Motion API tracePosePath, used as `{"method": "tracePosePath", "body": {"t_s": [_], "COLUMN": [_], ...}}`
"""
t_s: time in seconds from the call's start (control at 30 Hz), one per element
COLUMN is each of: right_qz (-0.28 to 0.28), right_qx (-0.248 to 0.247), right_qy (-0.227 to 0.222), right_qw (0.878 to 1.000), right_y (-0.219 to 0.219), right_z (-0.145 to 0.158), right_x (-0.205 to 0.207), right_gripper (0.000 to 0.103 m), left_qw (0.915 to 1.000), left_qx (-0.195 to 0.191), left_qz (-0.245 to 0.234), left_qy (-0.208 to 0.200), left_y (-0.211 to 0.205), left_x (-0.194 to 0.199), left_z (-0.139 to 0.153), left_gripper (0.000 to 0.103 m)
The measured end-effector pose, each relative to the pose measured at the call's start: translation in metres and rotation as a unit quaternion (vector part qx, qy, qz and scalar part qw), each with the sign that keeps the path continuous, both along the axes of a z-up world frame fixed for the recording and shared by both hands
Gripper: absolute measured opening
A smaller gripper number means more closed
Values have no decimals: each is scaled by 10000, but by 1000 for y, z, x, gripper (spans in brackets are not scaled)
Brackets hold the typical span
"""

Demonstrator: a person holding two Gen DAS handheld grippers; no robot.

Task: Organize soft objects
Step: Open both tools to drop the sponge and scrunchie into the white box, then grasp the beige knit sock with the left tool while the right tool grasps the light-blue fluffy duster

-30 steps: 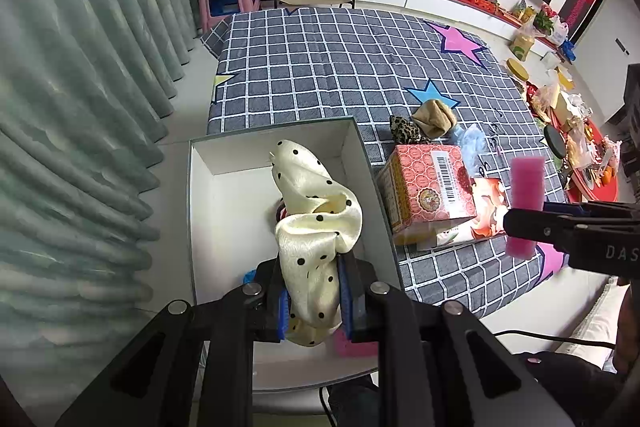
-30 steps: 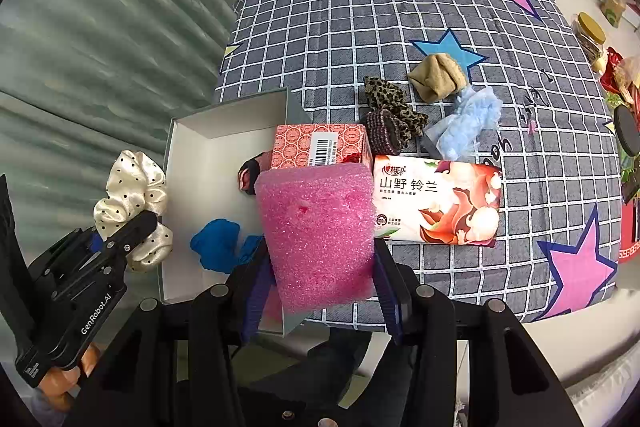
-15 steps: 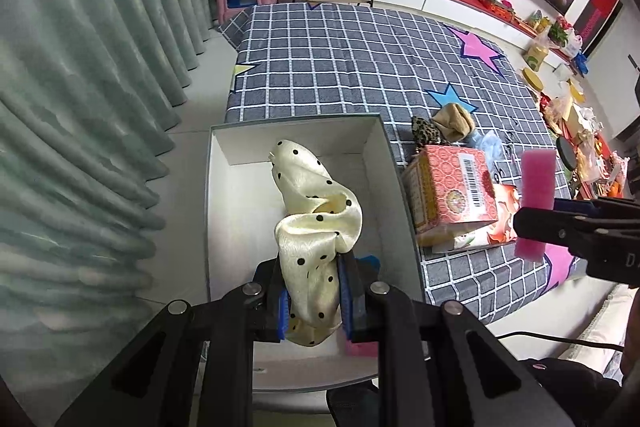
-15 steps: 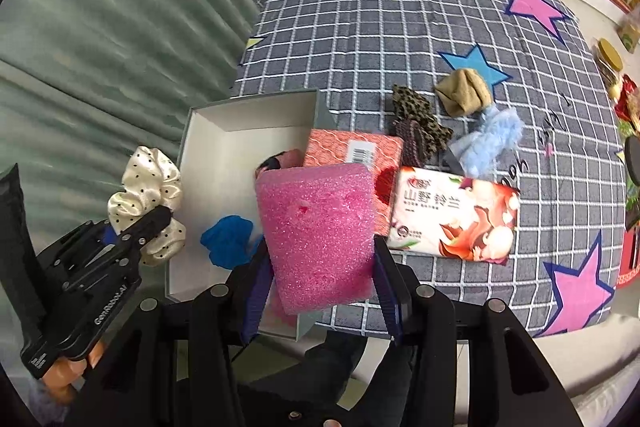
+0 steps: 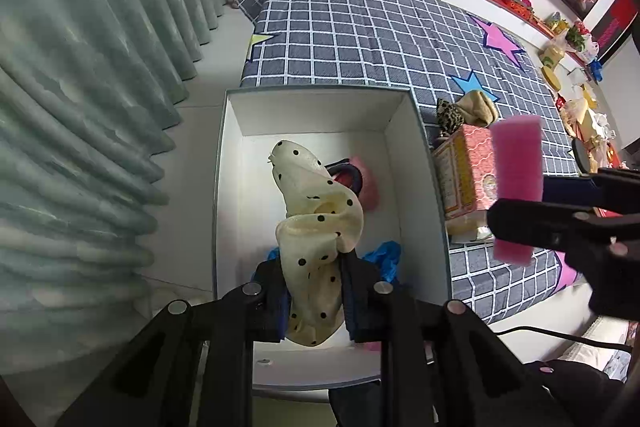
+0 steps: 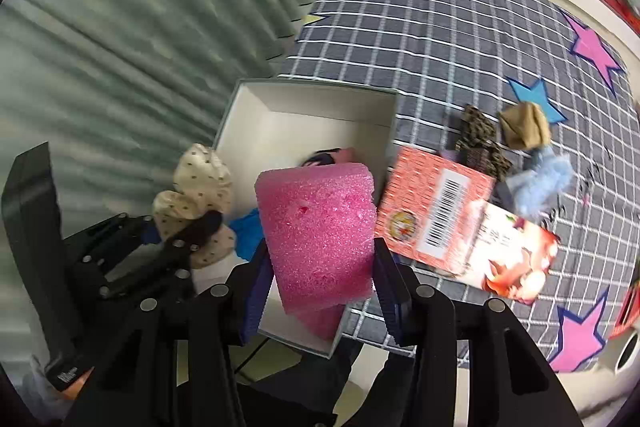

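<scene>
Over the white box (image 5: pixel 316 109), L gripper (image 5: pixel 314 285) pinches a cream polka-dot scrunchie (image 5: pixel 316 227), jaws narrow, just eased a bit. R gripper (image 6: pixel 320 267) clamps a pink sponge (image 6: pixel 318 235) w/ box's near corner beneath. Blue cloth (image 5: pixel 384 253) & pink item (image 5: pixel 368 183) lie inside. Beyond, tissue box (image 6: pixel 434 215), leopard scrunchie (image 6: pixel 480 143) on checked bed (image 5: pixel 360 35).

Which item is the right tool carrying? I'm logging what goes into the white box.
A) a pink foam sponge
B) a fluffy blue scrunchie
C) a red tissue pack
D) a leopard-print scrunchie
A. The right tool is clamped on the pink foam sponge, held above the near edge of the white box; the left tool has the cream polka-dot scrunchie.
</scene>
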State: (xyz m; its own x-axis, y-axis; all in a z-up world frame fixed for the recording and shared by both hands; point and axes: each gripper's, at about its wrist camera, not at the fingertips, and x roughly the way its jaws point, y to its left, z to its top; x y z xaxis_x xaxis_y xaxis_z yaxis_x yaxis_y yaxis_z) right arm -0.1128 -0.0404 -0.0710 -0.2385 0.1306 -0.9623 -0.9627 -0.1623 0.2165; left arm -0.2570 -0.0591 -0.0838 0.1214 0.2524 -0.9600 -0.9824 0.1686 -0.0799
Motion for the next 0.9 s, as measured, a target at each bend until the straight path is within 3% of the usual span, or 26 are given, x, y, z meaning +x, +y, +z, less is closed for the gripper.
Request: {"method": "tracePosePath", "body": {"t_s": [0.1, 0.17, 0.23, 0.27, 0.3, 0.33, 0.37, 0.43, 0.53, 0.77, 0.9], "right_qz": [177, 295, 377, 401, 417, 411, 373, 268, 33, -1110, -2198], "right_qx": [-68, -115, -170, -193, -219, -245, -233, -212, -103, 211, -2], "right_qy": [9, 49, 108, 123, 123, 126, 113, 219, 223, 134, 40], "right_qw": [9998, 9995, 9991, 9989, 9988, 9988, 9990, 9992, 9997, 9935, 9755], "right_y": [2, 3, 3, 3, 4, 5, 5, 7, 9, 9, 7], "right_z": [-5, -7, -10, -11, -12, -14, -15, -13, -8, 4, -10], "right_x": [-11, -17, -22, -23, -24, -24, -23, -17, -5, 73, 152], "right_gripper": [49, 50, 50, 55, 77, 91, 99, 99, 99, 99, 102], "left_qw": [10000, 9999, 9999, 9998, 9998, 9997, 9997, 9996, 9992, 9964, 9967], "left_qx": [-65, -121, -152, -173, -186, -196, -186, -176, -250, -289, -247], "left_qz": [40, 47, 68, 73, 72, 113, 164, 203, 281, 241, 34], "left_qy": [-3, -19, 0, 9, 3, -23, -27, 21, -98, -764, -768], "left_y": [-1, -2, -3, -4, -4, -4, -3, -2, 2, 27, 45], "left_x": [-1, -2, -2, -2, -2, -3, -4, -3, -3, 9, 33], "left_z": [-5, -7, -9, -10, -11, -12, -13, -14, -17, 1, 10], "left_gripper": [24, 31, 51, 63, 68, 80, 83, 86, 103, 103, 103]}}
